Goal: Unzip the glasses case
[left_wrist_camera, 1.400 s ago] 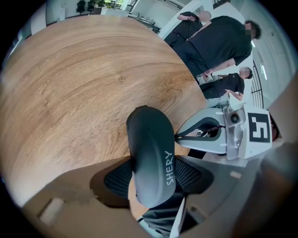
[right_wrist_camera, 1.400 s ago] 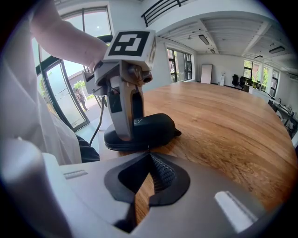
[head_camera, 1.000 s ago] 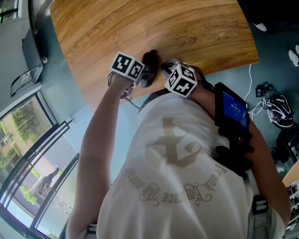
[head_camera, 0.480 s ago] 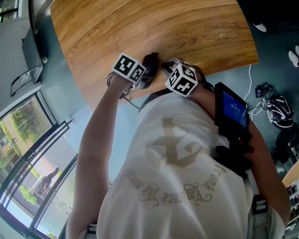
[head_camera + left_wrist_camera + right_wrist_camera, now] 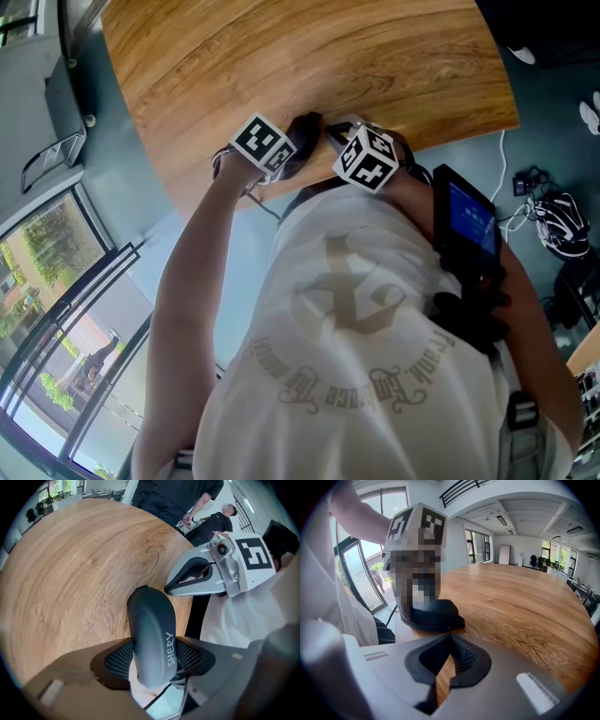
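- Since a second ago: the marker cube [image 5: 265, 145] of the left claw [image 5: 153, 658] has rolled and shifted slightly toward the glasses case [image 5: 151, 625]. The right claw [image 5: 450, 638] has kept its place.
- Glasses case: dark grey, oblong, rounded, lettered "SHERY". It is at the near edge of the counter [image 5: 309, 56], close to the person, with its far end over the wood and its near end past that edge.
- Left claw: clamped across the case's middle, ribbed pads [image 5: 118, 661] pressing on both long sides.
- Right claw: jaws drawn together to a point, tips at the case's far end. Whether they pinch the zip pull is too small to tell.
- Counter: wood grain, curved edge.
- Person: white printed shirt [image 5: 356, 328], dark device with blue screen [image 5: 466, 220] on the right arm.
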Motion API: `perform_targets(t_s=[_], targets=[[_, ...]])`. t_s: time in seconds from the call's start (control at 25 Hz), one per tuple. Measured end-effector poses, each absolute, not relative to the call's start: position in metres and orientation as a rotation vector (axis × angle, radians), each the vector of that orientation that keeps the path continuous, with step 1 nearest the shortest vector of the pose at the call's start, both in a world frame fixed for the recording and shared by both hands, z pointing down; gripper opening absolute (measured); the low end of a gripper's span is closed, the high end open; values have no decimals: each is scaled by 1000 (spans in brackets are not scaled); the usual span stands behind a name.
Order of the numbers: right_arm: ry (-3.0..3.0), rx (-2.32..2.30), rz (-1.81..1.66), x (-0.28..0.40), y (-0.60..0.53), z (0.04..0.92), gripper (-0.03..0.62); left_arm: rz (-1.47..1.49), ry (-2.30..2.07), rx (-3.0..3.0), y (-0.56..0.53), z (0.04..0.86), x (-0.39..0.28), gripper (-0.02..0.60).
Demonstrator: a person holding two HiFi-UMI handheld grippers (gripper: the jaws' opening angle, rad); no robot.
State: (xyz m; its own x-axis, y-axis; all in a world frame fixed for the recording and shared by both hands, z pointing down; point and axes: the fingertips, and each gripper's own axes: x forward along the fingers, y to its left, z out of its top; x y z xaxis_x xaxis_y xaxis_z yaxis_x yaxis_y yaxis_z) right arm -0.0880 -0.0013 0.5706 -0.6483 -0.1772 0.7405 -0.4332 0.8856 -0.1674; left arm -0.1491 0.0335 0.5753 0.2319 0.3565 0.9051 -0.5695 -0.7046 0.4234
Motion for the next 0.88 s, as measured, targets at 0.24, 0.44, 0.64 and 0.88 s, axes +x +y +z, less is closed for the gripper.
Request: perform_targets(t_s=[0.24, 0.44, 0.64, 0.88], targets=[[-2277, 430, 422, -90, 0, 571, 6, 1614, -147, 1777, 39, 576, -152, 302], [-2275, 422, 419, -91, 1, 572, 6, 1637, -99, 1787, 44, 575, -154, 301], [-2274, 405, 413, -92, 5, 572, 6, 1668, -68, 1804, 48, 576, -157, 301], [-2278, 391, 405, -94, 7, 571, 6, 1741, -19, 1834, 50, 575, -161, 301]])
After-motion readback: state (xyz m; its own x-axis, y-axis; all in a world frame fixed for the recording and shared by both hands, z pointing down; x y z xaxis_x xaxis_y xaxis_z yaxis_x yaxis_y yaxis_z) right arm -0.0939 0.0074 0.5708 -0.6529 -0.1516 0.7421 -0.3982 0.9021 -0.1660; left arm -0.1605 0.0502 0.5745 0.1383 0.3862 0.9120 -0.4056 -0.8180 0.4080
